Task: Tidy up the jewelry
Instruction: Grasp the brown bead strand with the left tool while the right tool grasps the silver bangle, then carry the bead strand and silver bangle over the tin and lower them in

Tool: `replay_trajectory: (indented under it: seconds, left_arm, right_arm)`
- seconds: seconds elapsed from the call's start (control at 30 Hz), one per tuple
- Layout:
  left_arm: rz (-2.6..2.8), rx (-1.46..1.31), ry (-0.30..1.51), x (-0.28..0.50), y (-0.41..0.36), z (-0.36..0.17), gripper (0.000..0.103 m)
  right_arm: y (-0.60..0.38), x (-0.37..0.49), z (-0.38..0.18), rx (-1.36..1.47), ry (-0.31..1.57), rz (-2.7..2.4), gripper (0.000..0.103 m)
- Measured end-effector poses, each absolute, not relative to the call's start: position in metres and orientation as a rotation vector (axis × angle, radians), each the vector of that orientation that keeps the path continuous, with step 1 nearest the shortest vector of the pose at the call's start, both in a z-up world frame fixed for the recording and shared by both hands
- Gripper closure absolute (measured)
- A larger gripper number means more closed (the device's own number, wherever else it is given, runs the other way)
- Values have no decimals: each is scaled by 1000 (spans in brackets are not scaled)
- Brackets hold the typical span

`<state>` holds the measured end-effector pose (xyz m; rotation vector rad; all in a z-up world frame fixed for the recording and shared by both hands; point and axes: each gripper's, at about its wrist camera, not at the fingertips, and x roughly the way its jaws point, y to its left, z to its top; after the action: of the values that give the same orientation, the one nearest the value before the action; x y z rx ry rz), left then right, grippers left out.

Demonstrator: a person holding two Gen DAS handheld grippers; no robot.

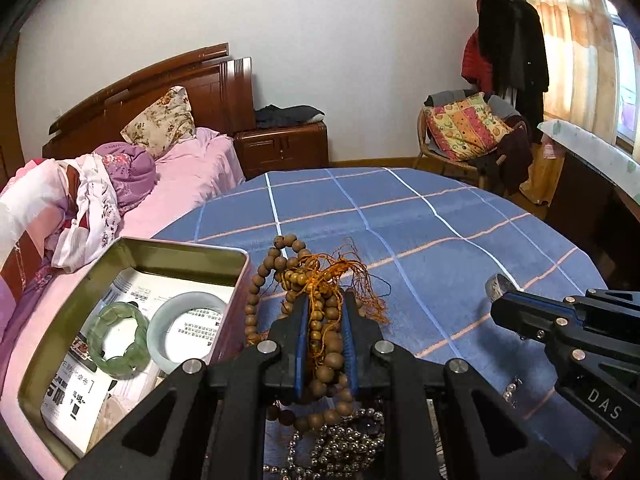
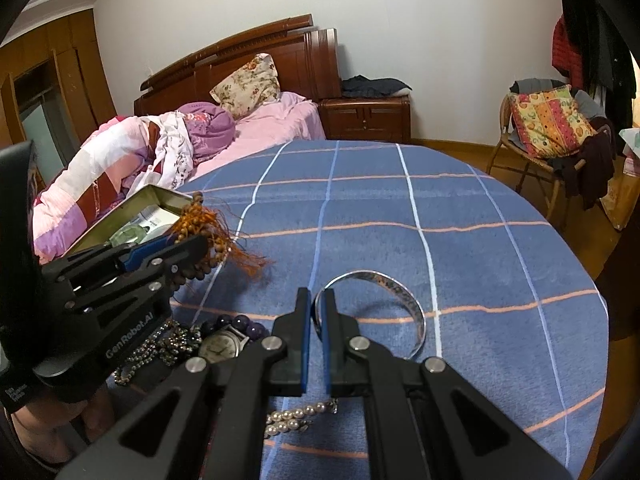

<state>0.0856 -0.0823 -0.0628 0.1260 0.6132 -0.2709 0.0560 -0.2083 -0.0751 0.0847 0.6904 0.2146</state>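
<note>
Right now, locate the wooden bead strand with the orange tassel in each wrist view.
Left wrist: wooden bead strand bottom centre, clamped in the left gripper.
Right wrist: strand at left, hanging from that gripper.
Shared landmark: open tin just beside it.

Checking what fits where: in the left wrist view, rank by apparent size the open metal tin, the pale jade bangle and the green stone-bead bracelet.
1. Open metal tin, clearly the largest; it holds both others.
2 and 3. Pale jade bangle and green stone-bead bracelet: they look about alike lying side by side, so I won't rank them.
</note>
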Motion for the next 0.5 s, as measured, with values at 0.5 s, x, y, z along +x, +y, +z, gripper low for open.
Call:
replay_trajectory:
  seconds: [0.5]
  left_arm:
    - [-262, 117, 559, 76, -78, -59, 88]
  right_arm:
    - [-205, 47, -67, 59, 624, 211, 96]
